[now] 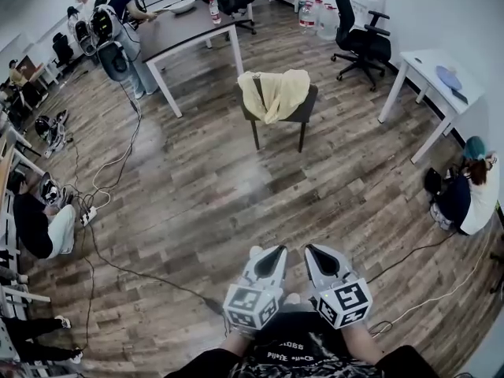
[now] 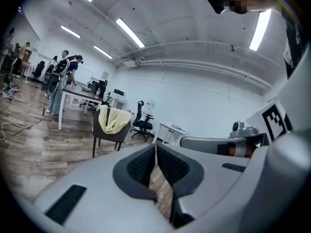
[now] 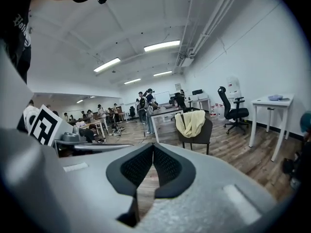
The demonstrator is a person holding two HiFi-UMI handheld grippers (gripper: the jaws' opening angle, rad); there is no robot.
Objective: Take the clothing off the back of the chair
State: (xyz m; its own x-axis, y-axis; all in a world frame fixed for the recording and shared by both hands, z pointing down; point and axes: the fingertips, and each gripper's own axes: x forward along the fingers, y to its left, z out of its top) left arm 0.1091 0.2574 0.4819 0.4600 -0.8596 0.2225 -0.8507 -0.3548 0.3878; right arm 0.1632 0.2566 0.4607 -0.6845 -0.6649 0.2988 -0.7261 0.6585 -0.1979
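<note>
Chair (image 1: 305, 110): the top of the back is covered by the pale yellow clothing (image 1: 274, 93) draped over it, and the seat is hidden behind the back in the head view. Person seated on the floor at the right (image 1: 472, 199): cut by the picture's edge. Legs at the near left (image 1: 35, 325): their owner is out of frame. Flat bluish item (image 1: 450, 77) on the white table (image 1: 421, 60) (plate or lid, cannot tell). Far-left group of people (image 1: 110, 6): too small for detail
</note>
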